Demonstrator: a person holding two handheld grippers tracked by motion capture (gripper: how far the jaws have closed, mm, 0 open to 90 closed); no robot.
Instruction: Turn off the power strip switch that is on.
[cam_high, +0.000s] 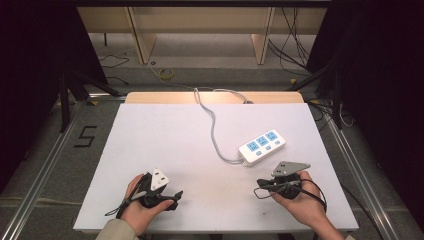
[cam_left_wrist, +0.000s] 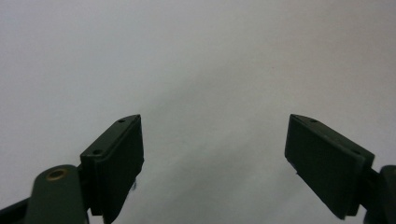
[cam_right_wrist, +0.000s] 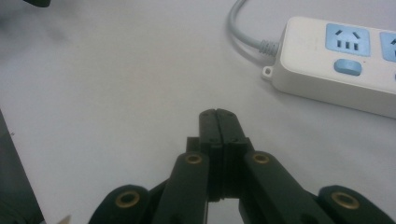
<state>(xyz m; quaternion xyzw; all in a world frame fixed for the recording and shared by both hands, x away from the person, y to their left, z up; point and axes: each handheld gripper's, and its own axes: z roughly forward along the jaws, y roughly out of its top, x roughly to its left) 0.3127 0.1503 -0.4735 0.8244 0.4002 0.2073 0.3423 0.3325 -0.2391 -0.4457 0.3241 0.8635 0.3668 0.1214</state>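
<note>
Work on the white plastic power strip (cam_high: 262, 146) with three blue sockets looks barely begun: it lies untouched on the white counter (cam_high: 165, 150), its grey cable (cam_high: 214, 131) running off toward the counter's far edge. Right tongs (cam_right_wrist: 218, 112) sit just short of the strip's cable end, near side, jaws pressed together on nothing. Left tongs (cam_left_wrist: 212, 140) rest well away from the strip, toward the counter's near left corner, jaws spread wide and empty over bare surface. Judging by this, every step remains: reaching the strip, pressing a switch or gripping it.
</note>
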